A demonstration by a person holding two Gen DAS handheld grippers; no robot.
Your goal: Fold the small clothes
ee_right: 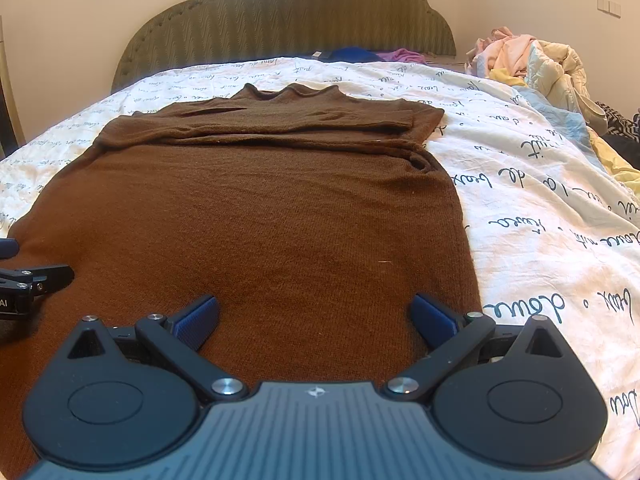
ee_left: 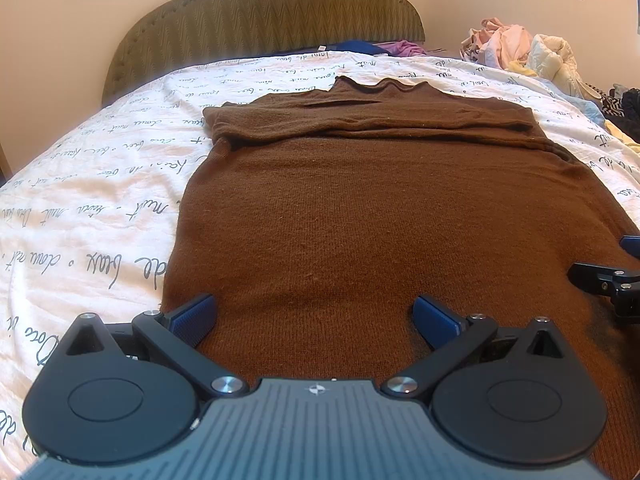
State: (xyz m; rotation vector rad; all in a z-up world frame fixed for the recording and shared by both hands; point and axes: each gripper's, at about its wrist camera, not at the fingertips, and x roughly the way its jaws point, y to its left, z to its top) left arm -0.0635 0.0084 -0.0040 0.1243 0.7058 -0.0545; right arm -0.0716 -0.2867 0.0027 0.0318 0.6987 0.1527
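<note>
A brown knit sweater (ee_left: 360,208) lies flat on the bed, hem nearest me, collar toward the headboard, both sleeves folded across the chest. It also shows in the right wrist view (ee_right: 260,216). My left gripper (ee_left: 314,316) is open and empty, just above the hem near the sweater's left side. My right gripper (ee_right: 314,316) is open and empty, just above the hem near the sweater's right side. The right gripper's fingers (ee_left: 600,276) show at the right edge of the left wrist view; the left gripper's fingers (ee_right: 36,276) show at the left edge of the right wrist view.
The bed has a white cover with black script (ee_left: 92,200) and an olive padded headboard (ee_left: 272,12). A heap of pink, cream and yellow clothes (ee_right: 528,64) lies at the far right. Blue and purple garments (ee_right: 368,55) lie by the headboard.
</note>
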